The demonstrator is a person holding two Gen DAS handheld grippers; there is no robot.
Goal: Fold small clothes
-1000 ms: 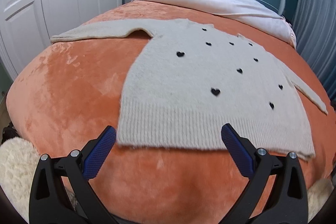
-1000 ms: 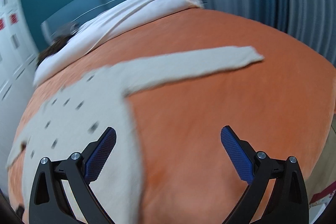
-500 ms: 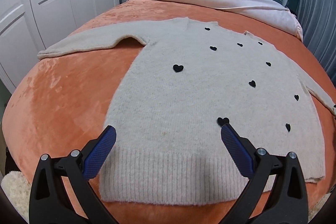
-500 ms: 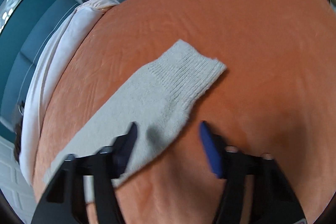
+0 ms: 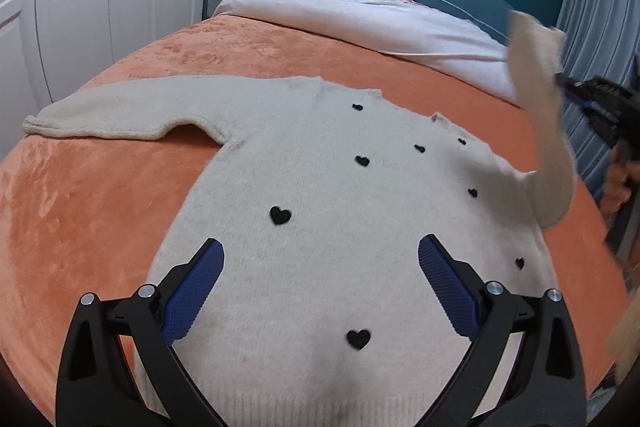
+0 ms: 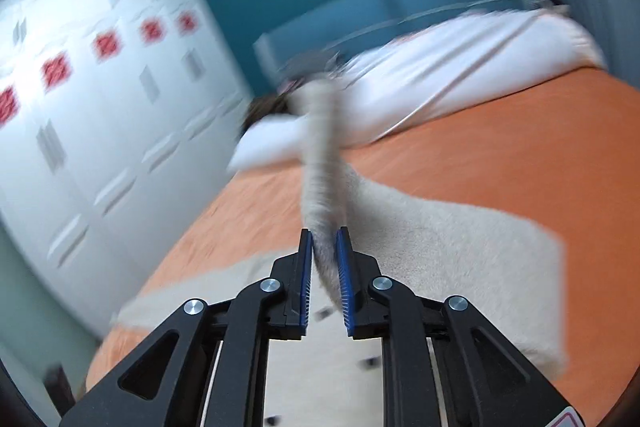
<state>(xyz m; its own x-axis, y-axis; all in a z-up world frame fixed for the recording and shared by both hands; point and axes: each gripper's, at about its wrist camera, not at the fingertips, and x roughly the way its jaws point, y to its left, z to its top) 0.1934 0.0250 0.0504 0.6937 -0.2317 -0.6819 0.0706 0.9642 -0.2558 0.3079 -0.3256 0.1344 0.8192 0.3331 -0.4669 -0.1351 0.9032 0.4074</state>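
Right wrist: right claw pinches sweater sleeve, lifted above blanket.

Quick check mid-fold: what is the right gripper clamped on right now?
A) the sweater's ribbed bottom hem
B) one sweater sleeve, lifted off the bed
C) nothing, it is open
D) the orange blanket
B: the right gripper is shut on the sleeve, which rises above the orange blanket; the left gripper hovers open over the sweater body.
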